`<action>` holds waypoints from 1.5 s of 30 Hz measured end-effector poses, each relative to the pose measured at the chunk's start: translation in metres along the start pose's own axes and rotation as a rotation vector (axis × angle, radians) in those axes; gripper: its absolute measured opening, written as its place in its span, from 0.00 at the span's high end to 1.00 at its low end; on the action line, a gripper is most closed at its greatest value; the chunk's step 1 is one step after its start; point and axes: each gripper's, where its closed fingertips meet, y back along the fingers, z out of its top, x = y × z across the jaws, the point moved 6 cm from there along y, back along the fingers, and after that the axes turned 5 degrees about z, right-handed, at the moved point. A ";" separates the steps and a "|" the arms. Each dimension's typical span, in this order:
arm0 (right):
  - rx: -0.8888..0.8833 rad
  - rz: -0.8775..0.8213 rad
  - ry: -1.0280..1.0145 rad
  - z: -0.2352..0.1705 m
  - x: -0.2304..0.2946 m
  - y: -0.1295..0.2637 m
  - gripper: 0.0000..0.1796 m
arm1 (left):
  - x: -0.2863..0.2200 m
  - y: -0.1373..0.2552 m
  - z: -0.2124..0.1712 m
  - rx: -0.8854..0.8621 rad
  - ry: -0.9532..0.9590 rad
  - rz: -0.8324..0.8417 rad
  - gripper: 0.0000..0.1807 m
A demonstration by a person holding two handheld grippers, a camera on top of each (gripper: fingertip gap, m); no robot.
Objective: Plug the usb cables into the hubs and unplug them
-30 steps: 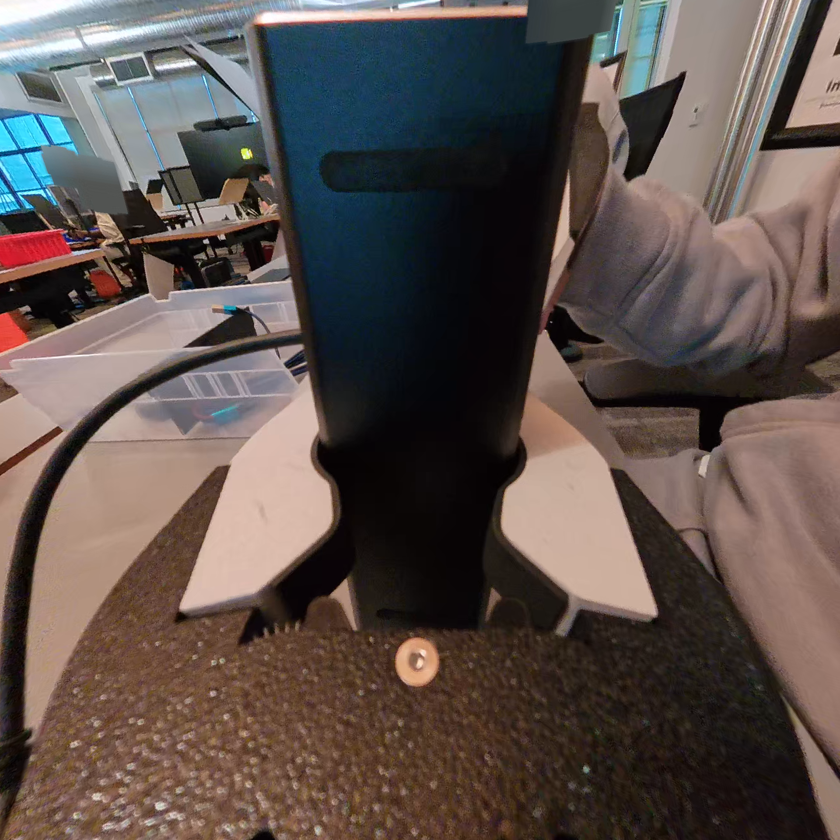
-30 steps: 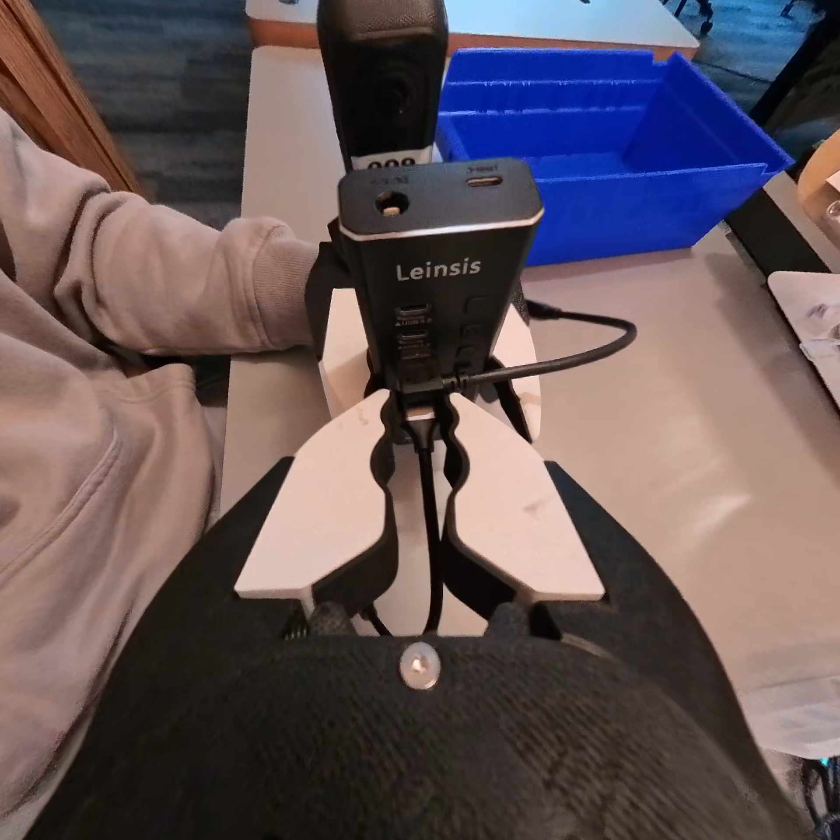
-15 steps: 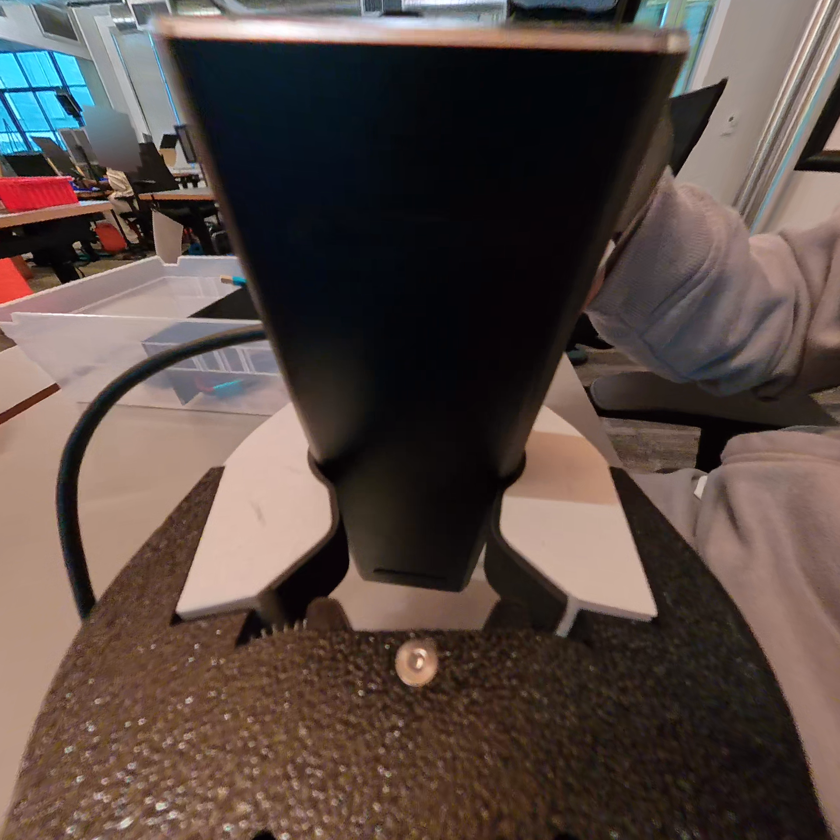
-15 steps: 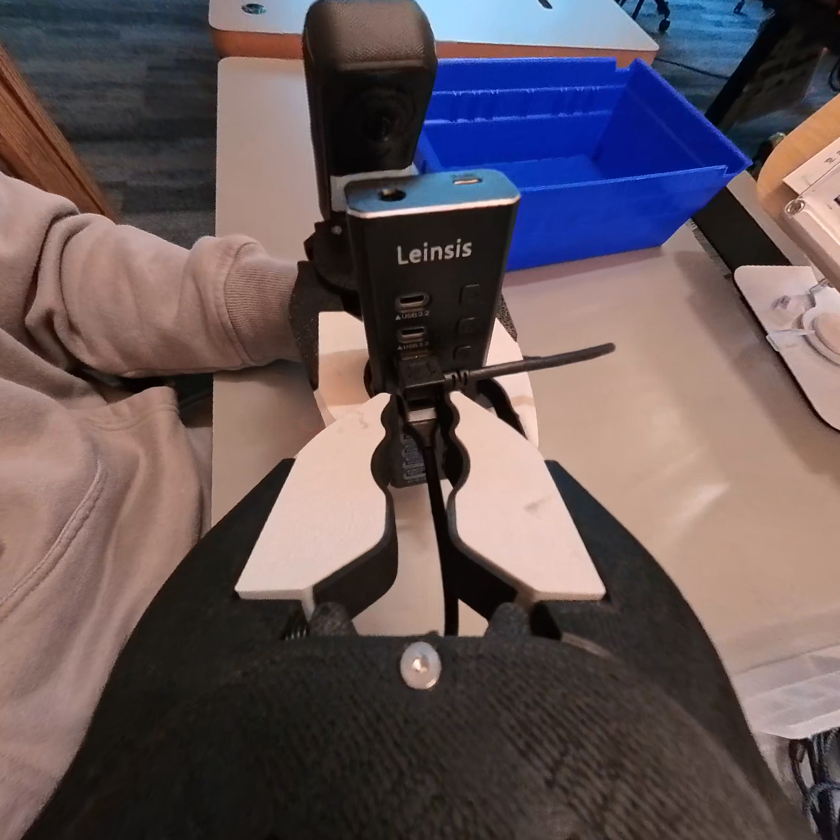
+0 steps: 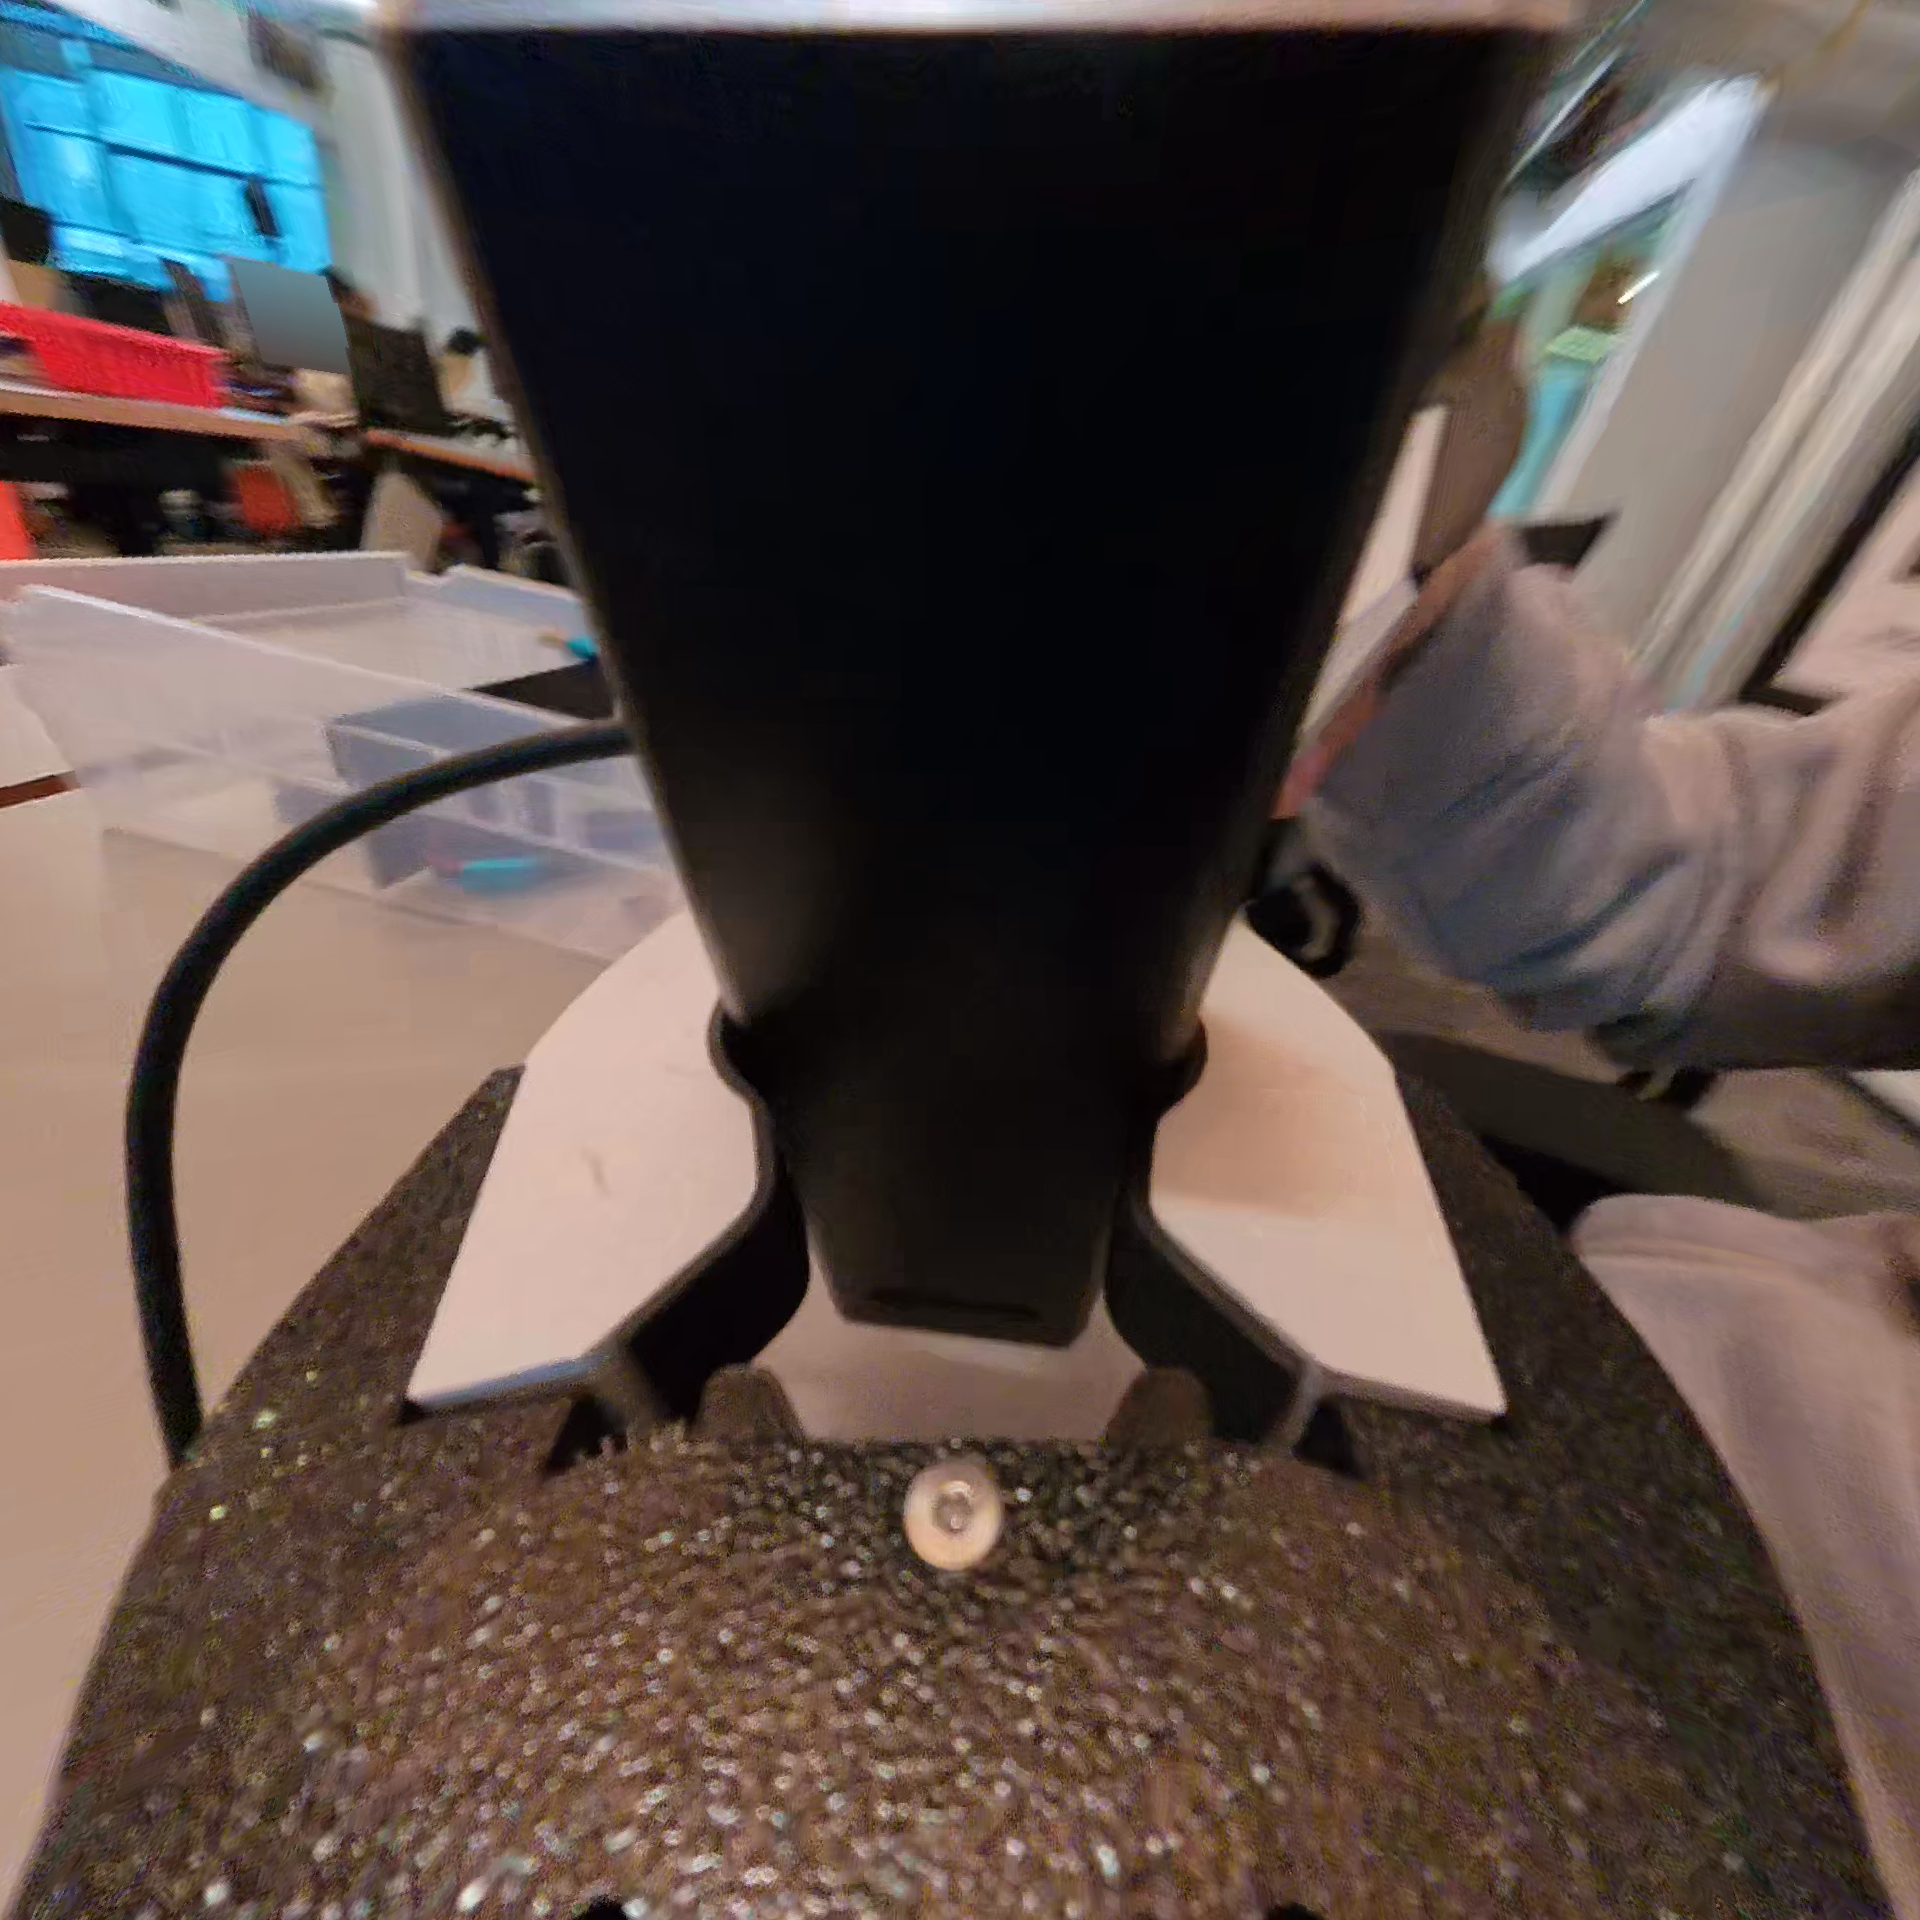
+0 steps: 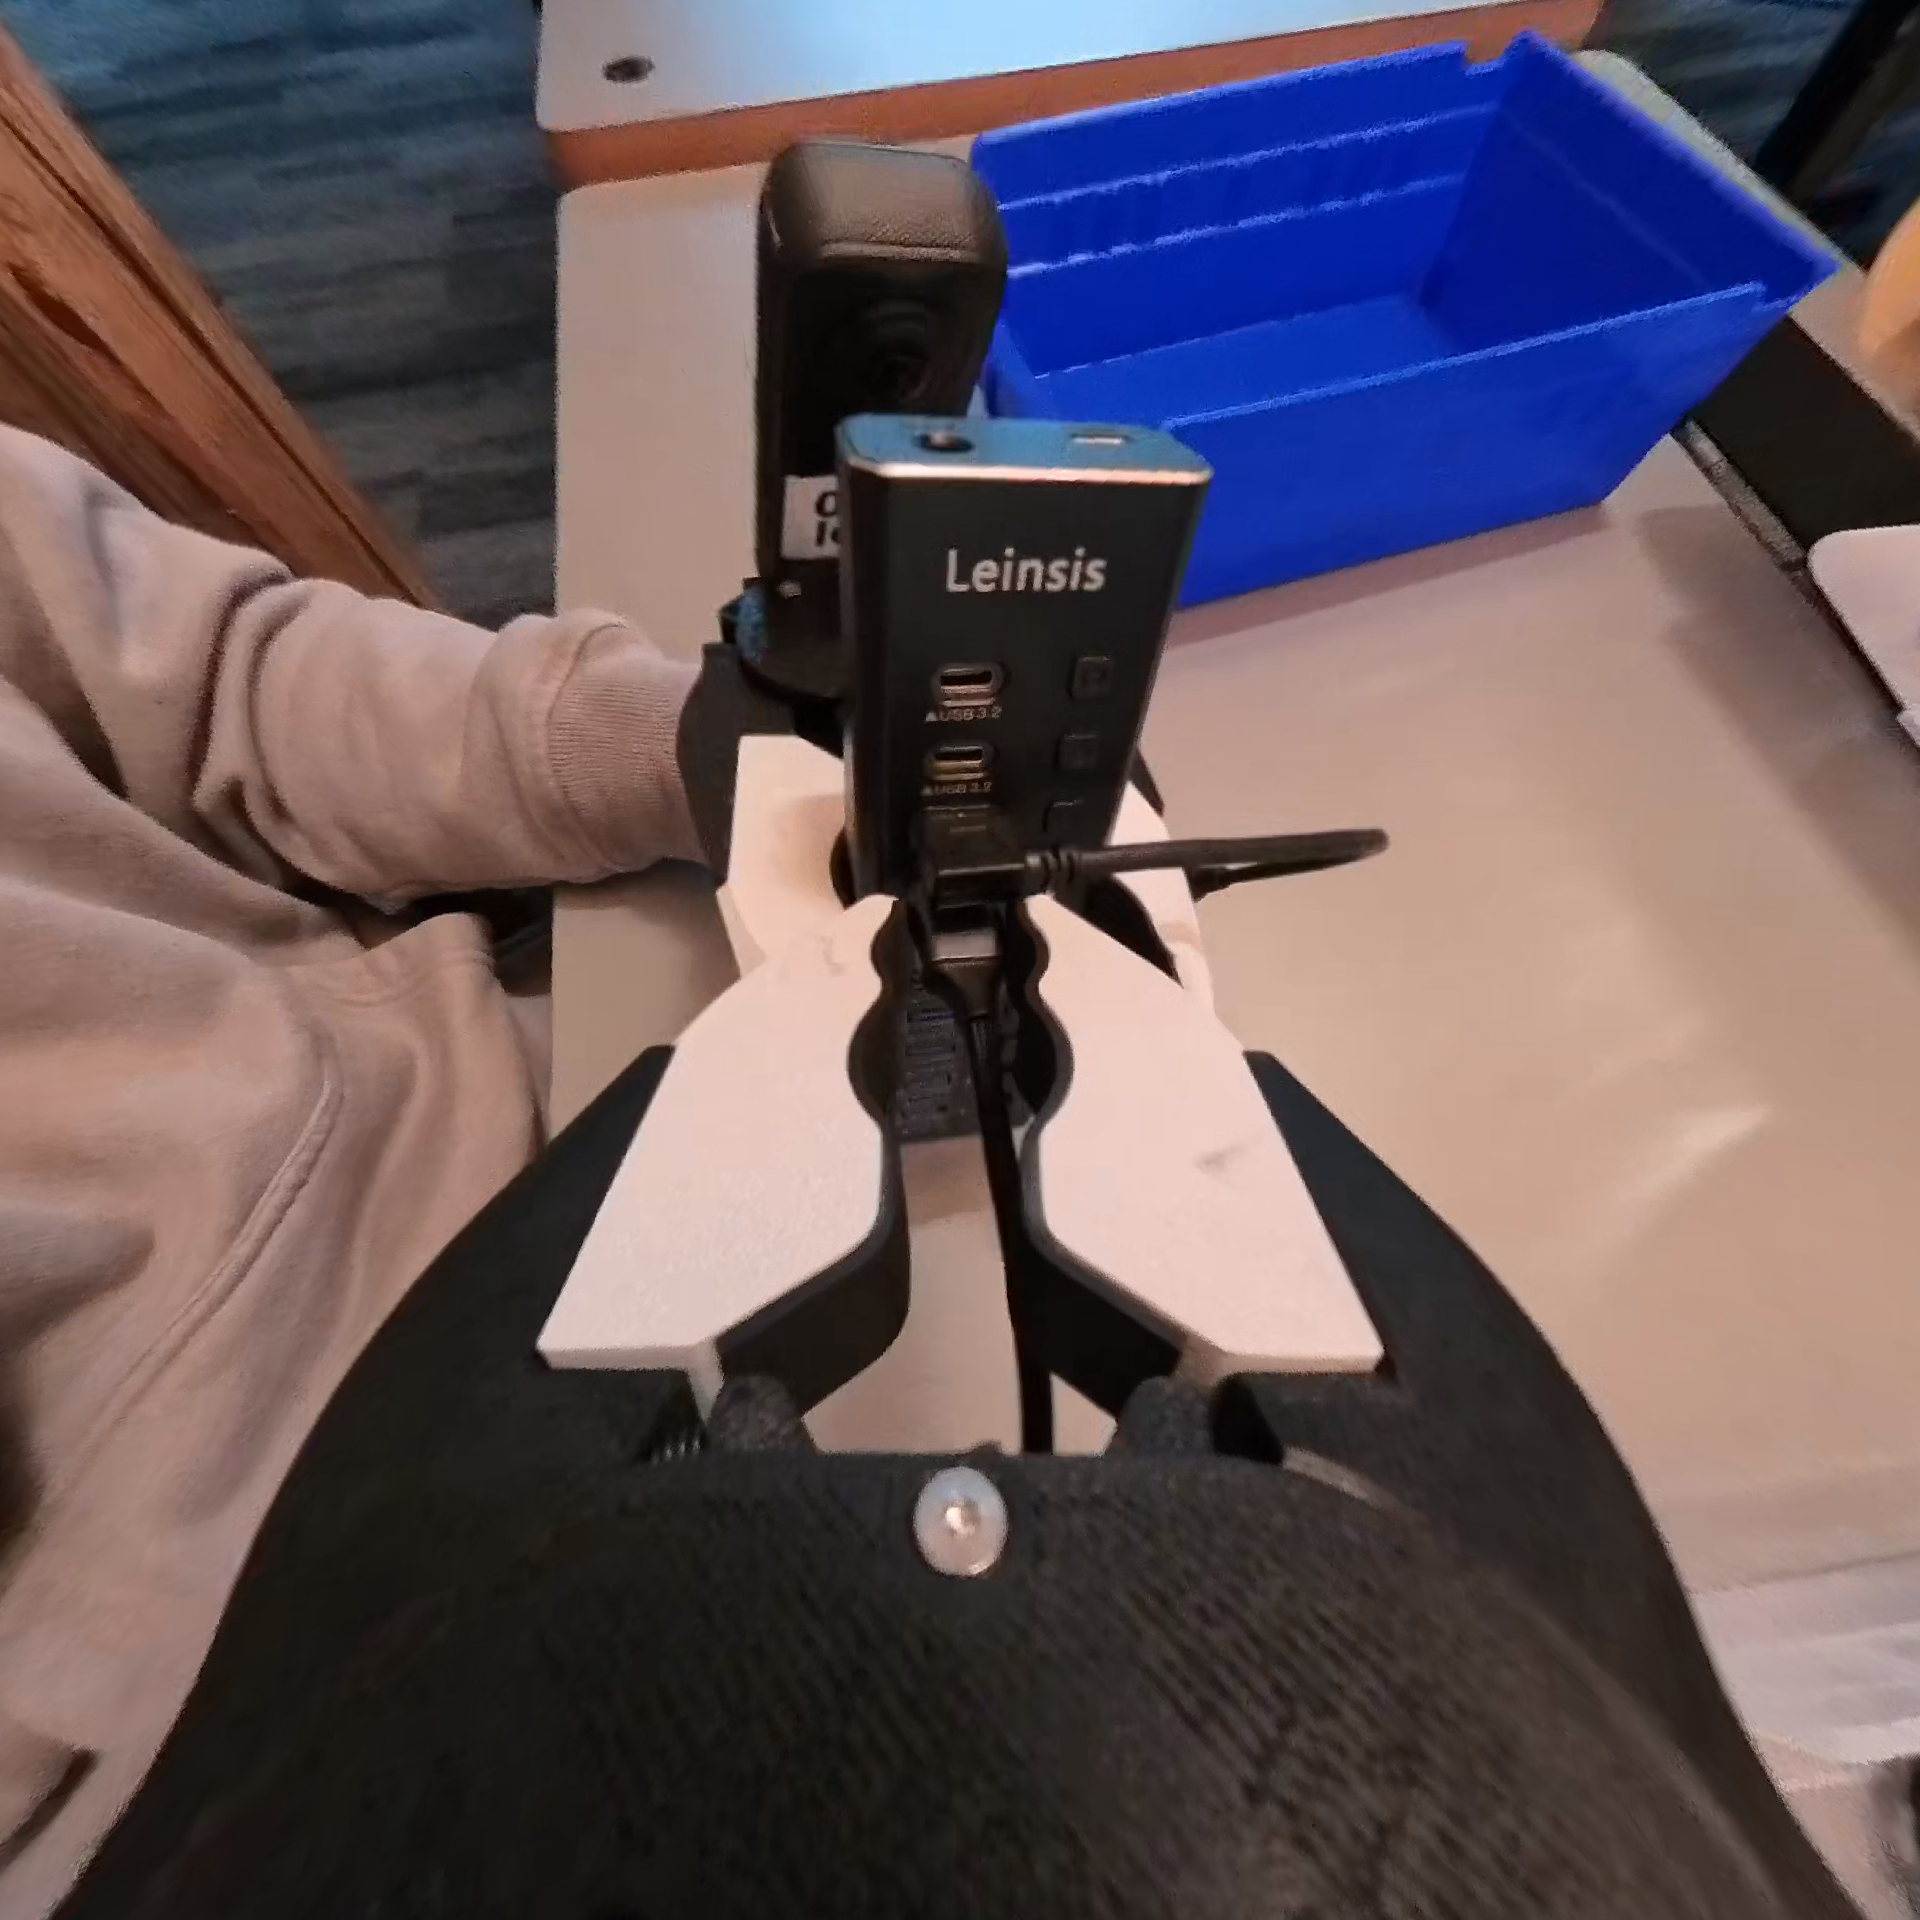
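An open-plan office or lab workspace. Rows of desks point(image 5: 249, 421) with dark chairs point(image 5: 390, 374) stand before large blue-lit windows point(image 5: 156, 177). A red bin point(image 5: 104, 353) sits on one desk. Nearer, a pale bench point(image 6: 1455, 935) carries a clear plastic organiser tray point(image 5: 312, 707) and a blue storage bin point(image 6: 1403, 312). Grey-blue carpet point(image 6: 343, 208) covers the floor.

Upright black hub point(image 6: 1023, 665) with black cable point(image 6: 997, 1143) plugged low.

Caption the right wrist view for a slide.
Right tongs grip a USB plug at the black hub held upright by left tongs.
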 end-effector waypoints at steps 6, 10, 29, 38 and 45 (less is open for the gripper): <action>0.109 0.065 0.020 -0.002 0.000 0.007 0.91 | -0.004 0.004 0.005 -0.023 -0.009 -0.062 0.60; 0.074 0.067 0.016 -0.007 -0.001 0.006 0.91 | -0.002 0.005 0.005 -0.008 -0.036 -0.044 0.60; 0.091 -0.262 -0.241 -0.084 -0.042 0.072 0.84 | 0.039 0.060 0.026 -0.098 -0.061 0.137 0.60; 0.313 -0.520 -0.683 -0.188 -0.043 0.042 0.79 | 0.036 0.052 0.020 -0.061 -0.061 0.096 0.60; 0.473 -0.552 -0.439 -0.182 -0.051 0.042 0.98 | 0.034 0.050 0.018 -0.054 -0.070 0.090 0.60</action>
